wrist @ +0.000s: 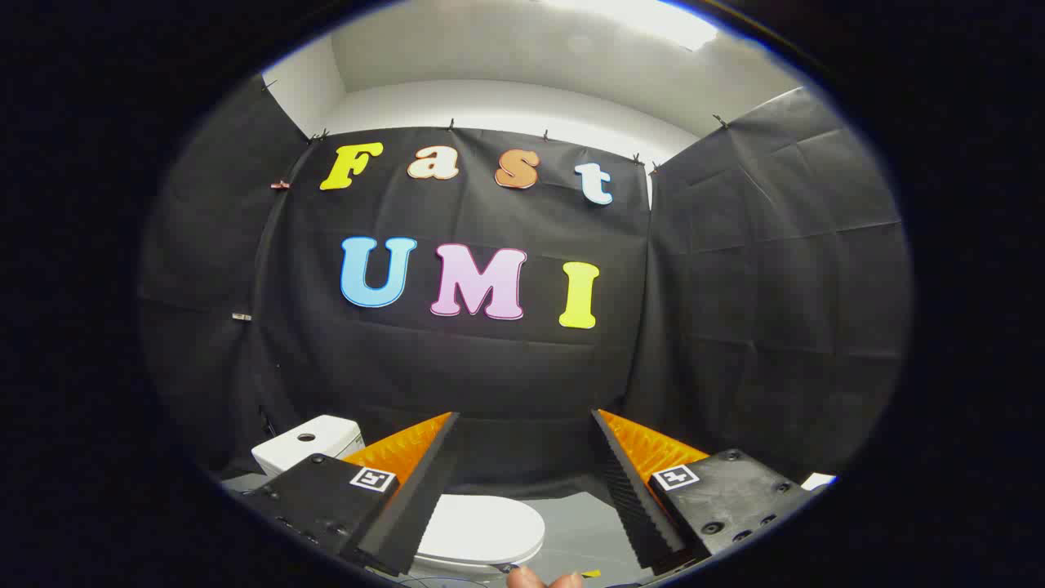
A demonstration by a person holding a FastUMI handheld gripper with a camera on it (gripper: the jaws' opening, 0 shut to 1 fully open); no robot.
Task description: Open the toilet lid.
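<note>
Approach step: gripper [522, 482] spread wide, holding nothing, lid [482, 527] down flat on the toilet low between the fingers, cistern [306, 441] behind-left; next needs dropping to lid's front edge.

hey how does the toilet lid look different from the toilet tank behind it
The toilet lid is flat, rounded and closed, lying low between the open tongs. The toilet tank is boxy, stands higher, beyond the left finger, and has a round button on top. Both are white.
</note>
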